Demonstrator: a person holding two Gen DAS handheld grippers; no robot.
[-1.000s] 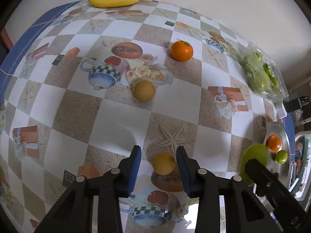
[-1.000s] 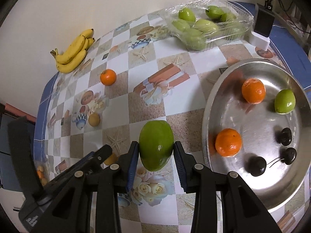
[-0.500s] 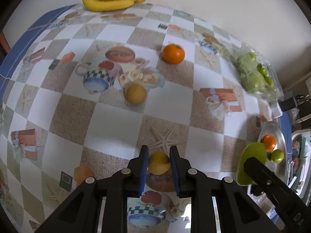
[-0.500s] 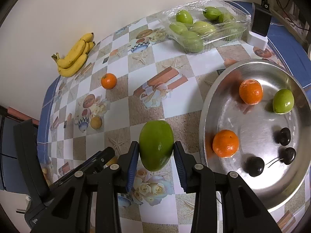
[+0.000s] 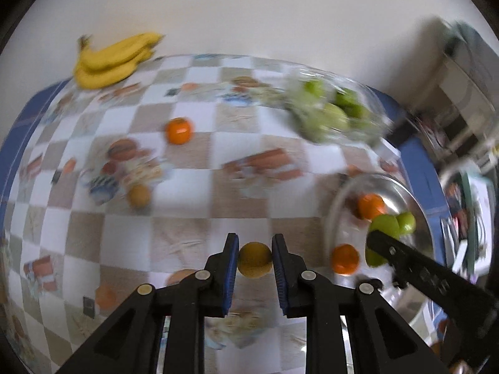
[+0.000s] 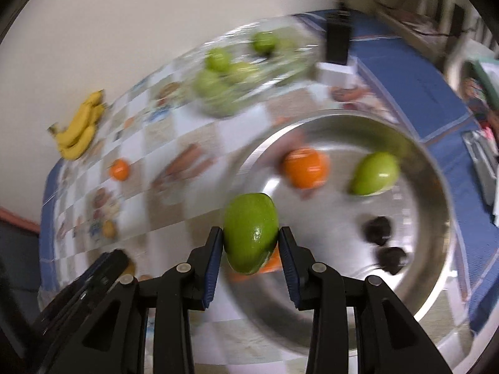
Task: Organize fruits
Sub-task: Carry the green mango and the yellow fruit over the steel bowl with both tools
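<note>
My left gripper (image 5: 255, 260) is shut on a small yellow fruit (image 5: 254, 259) and holds it above the checked tablecloth, left of the steel bowl (image 5: 418, 199). My right gripper (image 6: 251, 243) is shut on a large green mango (image 6: 251, 230), held over the near rim of the steel bowl (image 6: 436, 205). The bowl holds two oranges (image 6: 307, 168), a green fruit (image 6: 375, 173) and dark cherries (image 6: 379, 230). One orange is partly hidden behind the mango. The right gripper with its mango (image 5: 383, 227) shows at the right of the left wrist view.
On the table lie a banana bunch (image 5: 112, 60), a loose orange (image 5: 178, 130), another small yellow fruit (image 5: 139, 195) and a clear tray of green fruit (image 5: 330, 115). A black-and-white charger box (image 6: 336, 53) stands behind the bowl. Both views are motion-blurred.
My left gripper closed on the small yellow fruit and lifted it toward the bowl. My right gripper carried the mango forward over the bowl's rim.
</note>
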